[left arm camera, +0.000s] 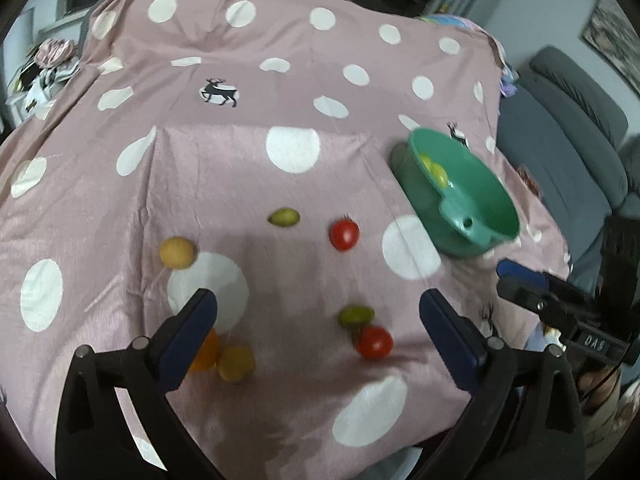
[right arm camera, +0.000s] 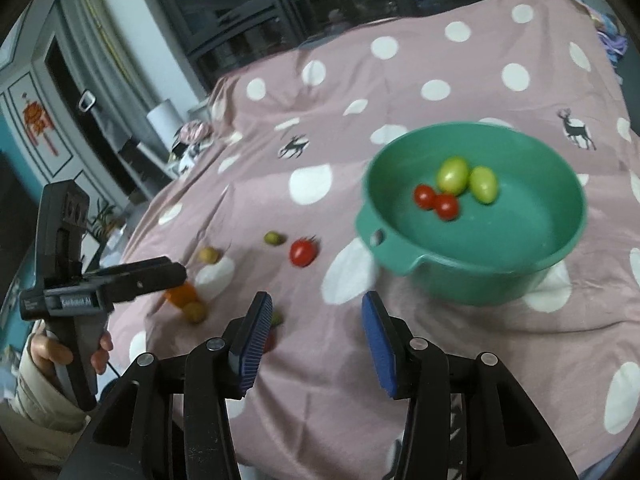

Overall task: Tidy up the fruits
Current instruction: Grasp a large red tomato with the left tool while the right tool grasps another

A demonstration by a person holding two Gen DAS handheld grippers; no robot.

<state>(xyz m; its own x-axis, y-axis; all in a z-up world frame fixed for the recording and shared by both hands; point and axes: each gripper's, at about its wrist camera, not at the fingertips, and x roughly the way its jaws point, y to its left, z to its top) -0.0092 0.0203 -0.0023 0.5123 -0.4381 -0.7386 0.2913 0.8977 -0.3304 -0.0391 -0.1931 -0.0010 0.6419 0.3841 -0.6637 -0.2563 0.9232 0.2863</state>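
Bordering green bowl, bare cloth.

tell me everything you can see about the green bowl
The green bowl looks like matte teal plastic, round and deep, with a small tab handle on its rim that has a hole in it. It stands upright on the pink spotted cloth, with no gripper touching it. Inside lie two red tomatoes touching each other and two yellow-green fruits side by side, right next to them. In the left wrist view the bowl appears tilted by the lens, and only the yellow-green fruits show inside.
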